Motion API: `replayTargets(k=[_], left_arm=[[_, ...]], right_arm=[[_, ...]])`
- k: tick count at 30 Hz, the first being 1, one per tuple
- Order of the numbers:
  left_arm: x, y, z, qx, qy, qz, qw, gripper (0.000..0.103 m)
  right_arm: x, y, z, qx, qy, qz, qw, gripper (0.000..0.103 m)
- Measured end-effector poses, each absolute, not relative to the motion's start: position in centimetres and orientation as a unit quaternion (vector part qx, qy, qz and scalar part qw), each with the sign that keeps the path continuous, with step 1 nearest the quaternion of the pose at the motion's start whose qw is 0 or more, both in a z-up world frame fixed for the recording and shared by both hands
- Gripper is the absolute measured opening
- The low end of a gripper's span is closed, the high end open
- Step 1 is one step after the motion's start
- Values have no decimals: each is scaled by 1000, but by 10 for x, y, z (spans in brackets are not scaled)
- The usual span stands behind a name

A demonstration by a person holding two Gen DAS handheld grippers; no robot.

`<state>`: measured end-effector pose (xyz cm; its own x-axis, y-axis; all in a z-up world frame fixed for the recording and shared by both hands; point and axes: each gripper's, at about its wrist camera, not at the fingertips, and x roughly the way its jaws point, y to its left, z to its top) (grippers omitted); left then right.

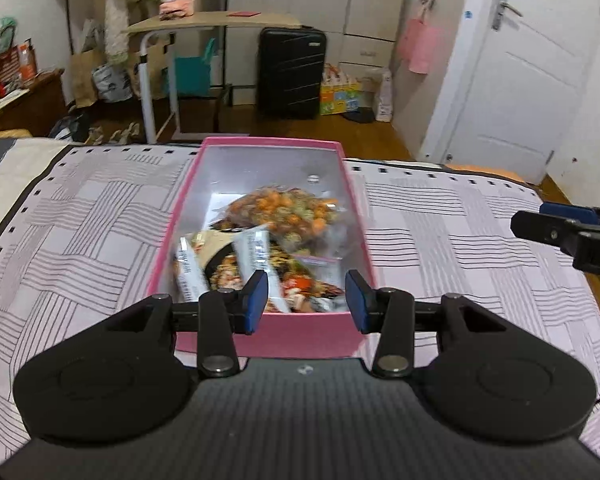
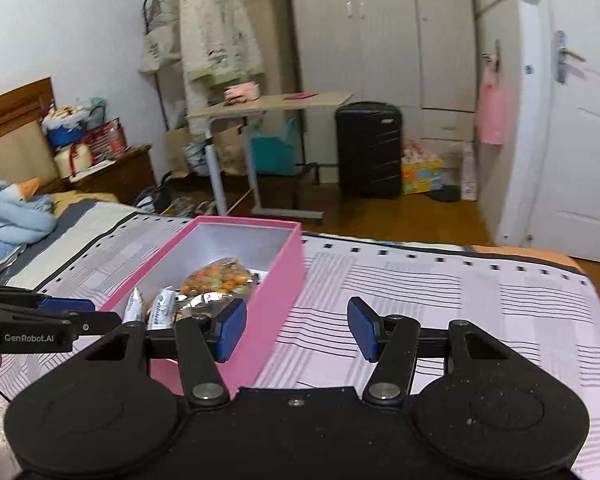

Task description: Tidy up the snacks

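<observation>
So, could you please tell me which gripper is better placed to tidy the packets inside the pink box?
Probably the left gripper: its empty, open jaws sit over the near end of the pink box, directly above the snack packets. The right gripper is off to the box's side, over the bedspread.

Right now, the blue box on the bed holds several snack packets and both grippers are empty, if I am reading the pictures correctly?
Not quite: the box is pink, not blue, as the left wrist view shows. It does hold snack packets, it sits on the bed, and the left gripper and right gripper are both empty.
</observation>
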<state>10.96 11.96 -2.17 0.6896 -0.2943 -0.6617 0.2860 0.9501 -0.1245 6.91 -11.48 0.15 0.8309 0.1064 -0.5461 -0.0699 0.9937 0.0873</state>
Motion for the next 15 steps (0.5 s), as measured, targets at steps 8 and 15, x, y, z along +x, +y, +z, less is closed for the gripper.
replayTargets(k=[8,15], left_arm=[[75,100,-11,9,331,-166,929,54],[58,92,-14,15,327,-167,930,62]], right_arm=[[22,-123,-5,33,280,-4,959,69],[4,-124,-8,28,280,-25,959,72]])
